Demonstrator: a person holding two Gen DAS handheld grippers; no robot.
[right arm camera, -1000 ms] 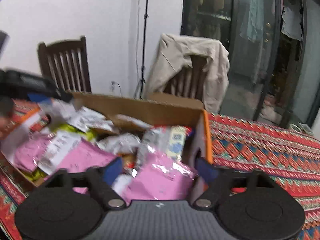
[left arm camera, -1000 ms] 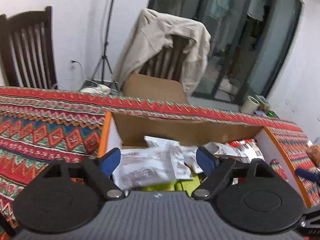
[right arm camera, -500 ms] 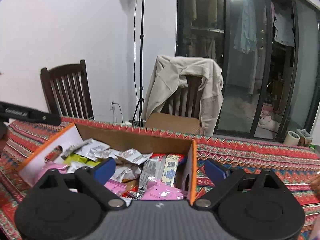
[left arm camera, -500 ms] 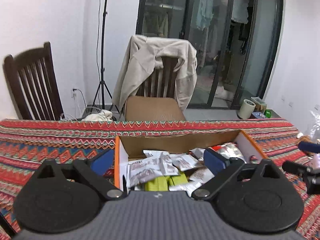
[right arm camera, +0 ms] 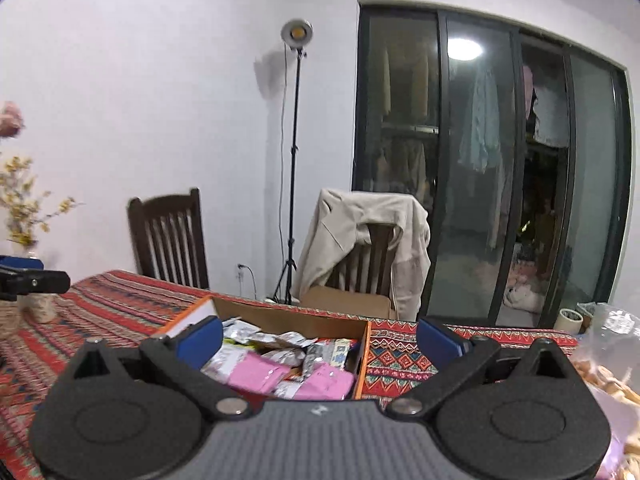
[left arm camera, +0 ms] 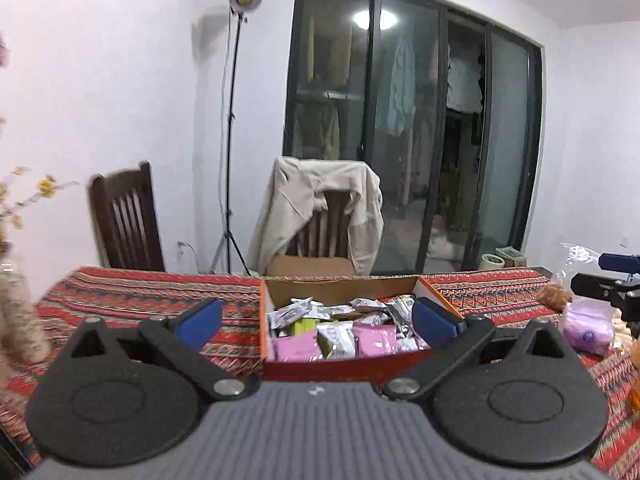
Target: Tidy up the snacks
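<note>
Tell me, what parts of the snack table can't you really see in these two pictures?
- Near edge of the table: both views, hidden behind each gripper's body.
- Lower layers in the snack box: covered by the top packets.
- Packet print: too small and blurred.
- Clear bag, right wrist view: cut off by the picture's edge.
- Pale object, left wrist view: blurred, cropped.

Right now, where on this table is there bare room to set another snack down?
The patterned tablecloth left of the cardboard box is bare up to the vase at the far left. A smaller strip lies bare right of the box. The box is packed with packets, and the right end is crowded with a pink packet and clear bags.
</note>
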